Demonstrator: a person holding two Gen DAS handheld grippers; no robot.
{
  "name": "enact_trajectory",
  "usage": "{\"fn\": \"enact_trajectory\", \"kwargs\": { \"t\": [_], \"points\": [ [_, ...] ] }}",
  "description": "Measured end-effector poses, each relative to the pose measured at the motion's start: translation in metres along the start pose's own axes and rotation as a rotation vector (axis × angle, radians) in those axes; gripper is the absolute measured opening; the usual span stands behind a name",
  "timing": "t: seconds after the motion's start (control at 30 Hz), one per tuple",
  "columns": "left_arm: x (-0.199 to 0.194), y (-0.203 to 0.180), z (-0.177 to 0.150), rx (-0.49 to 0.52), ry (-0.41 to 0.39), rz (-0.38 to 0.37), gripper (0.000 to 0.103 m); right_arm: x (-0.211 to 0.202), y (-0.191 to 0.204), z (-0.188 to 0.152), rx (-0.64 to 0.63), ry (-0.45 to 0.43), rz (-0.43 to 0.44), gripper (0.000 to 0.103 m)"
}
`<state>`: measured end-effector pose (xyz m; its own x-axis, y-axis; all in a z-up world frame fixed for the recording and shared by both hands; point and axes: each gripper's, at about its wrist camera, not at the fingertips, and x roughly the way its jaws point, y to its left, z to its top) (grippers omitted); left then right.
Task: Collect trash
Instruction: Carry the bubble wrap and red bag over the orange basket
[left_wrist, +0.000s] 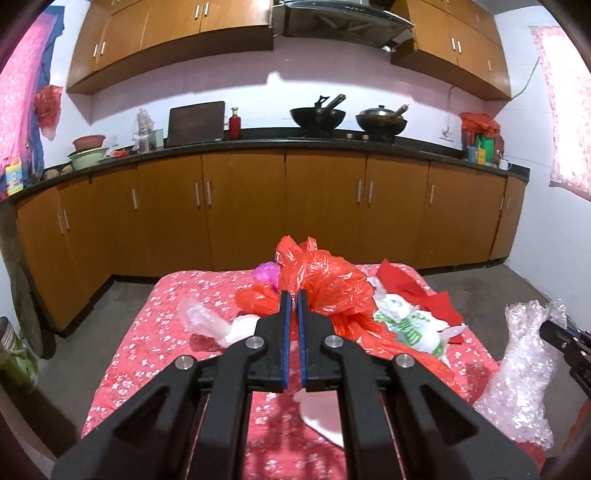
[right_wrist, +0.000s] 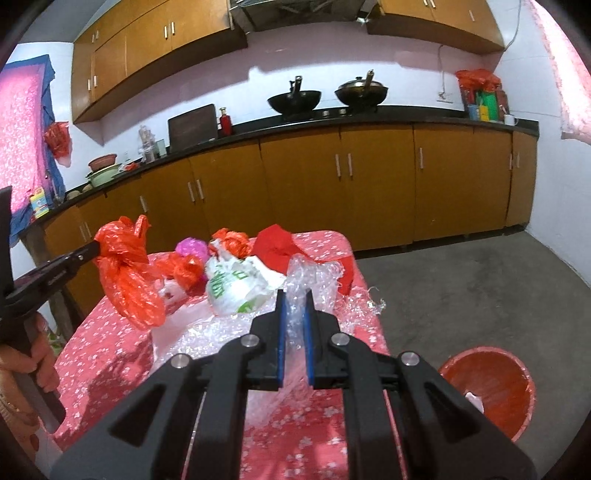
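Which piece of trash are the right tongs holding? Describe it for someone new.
On the floral red tablecloth, nearest the camera, lies crinkled clear bubble wrap, pinched by the right tongs. Unlike the orange-red bags beside it, it is colourless and see-through.

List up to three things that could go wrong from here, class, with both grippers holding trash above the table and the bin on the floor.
1. The orange plastic bag hangs loosely from the left gripper; it may snag neighbouring bags and drag them off.
2. The bubble wrap in the right gripper is slippery and trails across the table; it could slip free.
3. The red bin sits low beside the table, so drops may miss.
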<state>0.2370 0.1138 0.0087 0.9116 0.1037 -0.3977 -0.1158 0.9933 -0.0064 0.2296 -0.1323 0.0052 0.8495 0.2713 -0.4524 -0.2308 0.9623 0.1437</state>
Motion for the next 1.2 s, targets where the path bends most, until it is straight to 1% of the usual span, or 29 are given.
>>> {"fn": "enact_trajectory", "kwargs": {
  "t": [0.23, 0.33, 0.43, 0.53, 0.73, 0.83, 0.93, 1.07, 1.2],
  "points": [
    [0.002, -0.028, 0.005, 0.020, -0.001, -0.046, 0.003, -0.005, -0.024, 0.001, 0.025, -0.015, -0.059, 0.010],
    [0.006, -0.045, 0.006, 0.027, 0.008, -0.076, 0.004, -0.007, -0.043, -0.001, 0.047, -0.017, -0.096, 0.010],
    [0.010, -0.072, 0.006, 0.053, 0.016, -0.118, 0.003, -0.009, -0.066, -0.004, 0.071, -0.017, -0.140, 0.010],
    [0.013, -0.098, 0.005, 0.075, 0.024, -0.160, 0.003, -0.014, -0.098, -0.008, 0.103, -0.015, -0.199, 0.010],
    [0.022, -0.166, 0.000, 0.122, 0.054, -0.270, 0.003, -0.024, -0.158, -0.016, 0.174, -0.024, -0.319, 0.010],
    [0.028, -0.208, -0.009, 0.170, 0.076, -0.324, 0.003, -0.032, -0.197, -0.024, 0.219, -0.023, -0.402, 0.010],
    [0.037, -0.241, -0.016, 0.203, 0.107, -0.365, 0.003, -0.035, -0.227, -0.033, 0.246, -0.014, -0.470, 0.010],
    [0.048, -0.291, -0.033, 0.253, 0.148, -0.418, 0.003, -0.040, -0.273, -0.053, 0.285, 0.006, -0.574, 0.010],
    [0.061, -0.336, -0.047, 0.293, 0.189, -0.461, 0.003, -0.036, -0.313, -0.073, 0.334, 0.033, -0.642, 0.010]
  ]
}}
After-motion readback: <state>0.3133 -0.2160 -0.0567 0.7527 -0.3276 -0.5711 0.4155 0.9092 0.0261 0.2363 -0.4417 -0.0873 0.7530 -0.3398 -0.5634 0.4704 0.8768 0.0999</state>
